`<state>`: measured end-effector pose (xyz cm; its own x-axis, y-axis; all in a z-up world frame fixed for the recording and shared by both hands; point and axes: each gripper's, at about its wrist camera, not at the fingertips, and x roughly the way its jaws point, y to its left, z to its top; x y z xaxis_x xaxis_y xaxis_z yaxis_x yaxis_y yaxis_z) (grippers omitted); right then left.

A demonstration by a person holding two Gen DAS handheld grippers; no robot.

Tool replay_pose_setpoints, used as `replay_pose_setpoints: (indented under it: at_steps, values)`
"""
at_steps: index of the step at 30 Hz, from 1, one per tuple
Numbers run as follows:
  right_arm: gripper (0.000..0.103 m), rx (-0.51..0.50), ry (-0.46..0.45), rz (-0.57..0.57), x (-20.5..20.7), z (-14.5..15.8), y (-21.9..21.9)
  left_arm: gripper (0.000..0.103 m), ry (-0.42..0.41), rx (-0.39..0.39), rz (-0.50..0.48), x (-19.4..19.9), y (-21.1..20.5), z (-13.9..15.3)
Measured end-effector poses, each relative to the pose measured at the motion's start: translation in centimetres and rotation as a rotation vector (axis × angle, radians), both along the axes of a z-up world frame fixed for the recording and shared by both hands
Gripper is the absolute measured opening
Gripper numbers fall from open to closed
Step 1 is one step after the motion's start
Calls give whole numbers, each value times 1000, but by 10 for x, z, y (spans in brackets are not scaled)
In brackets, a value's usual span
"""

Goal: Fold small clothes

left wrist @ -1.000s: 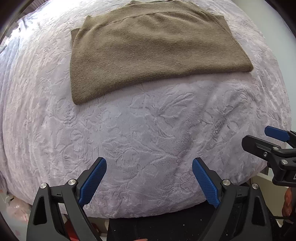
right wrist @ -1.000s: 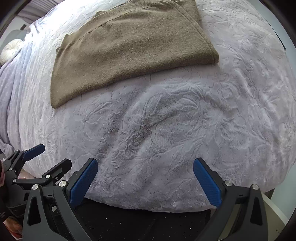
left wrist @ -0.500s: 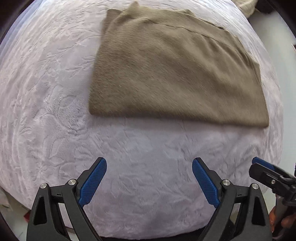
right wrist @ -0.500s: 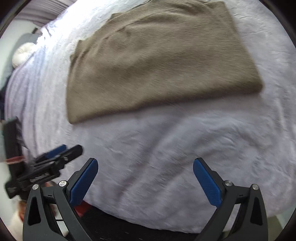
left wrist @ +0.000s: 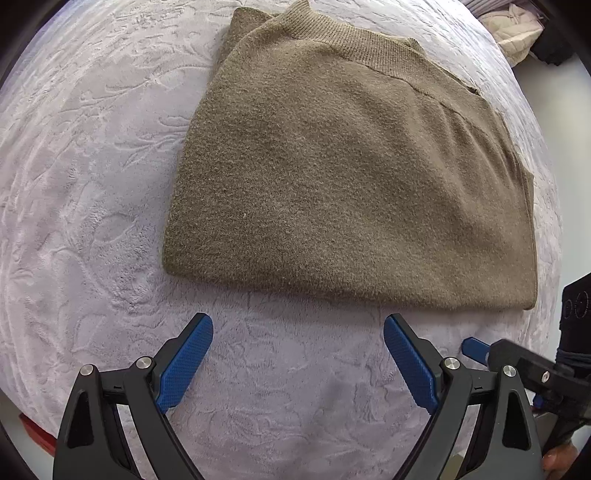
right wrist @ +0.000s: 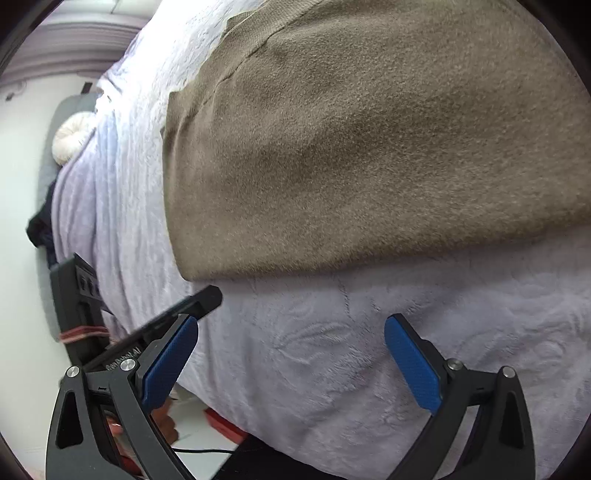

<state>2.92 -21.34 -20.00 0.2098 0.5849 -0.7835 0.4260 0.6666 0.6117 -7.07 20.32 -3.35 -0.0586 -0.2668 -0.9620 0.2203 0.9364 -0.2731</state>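
A folded olive-brown knit sweater [left wrist: 351, 177] lies flat on the lilac embossed bedspread [left wrist: 92, 184], ribbed collar at the far side. My left gripper [left wrist: 298, 363] is open and empty, a short way in front of the sweater's near folded edge. My right gripper [right wrist: 291, 363] is open and empty, just short of the sweater [right wrist: 369, 147] near its near left corner. The right gripper also shows at the lower right of the left wrist view [left wrist: 517, 365]; the left gripper shows at the left of the right wrist view [right wrist: 147, 325].
The bedspread's edge [right wrist: 280, 417] drops off close behind both grippers, with something red [right wrist: 225, 424] on the floor below. A round white cushion [right wrist: 70, 140] lies at the bed's far left. Pale clothing [left wrist: 513, 26] lies beyond the bed at upper right.
Both grippers have moved forward toward the sweater, which now fills much more of each view. The jaws have stayed open and the sweater has not moved.
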Motion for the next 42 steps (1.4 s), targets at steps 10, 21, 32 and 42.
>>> replay_pose_setpoints:
  at_steps: [10,21,32,42]
  values:
    - [61,316,-17,-142,32,-53,17,94,100,-230,144,10,54,-6]
    - [17,460,-148,-260,54,-38,14,94,116,-507,281,18,25,-8]
    - [17,447,-131,-274,50,-35,4,94,68,-512,413,42,31,-10]
    - [20,338,-26,-85,29,-31,13,10,-179,-12,237,63,-4,14]
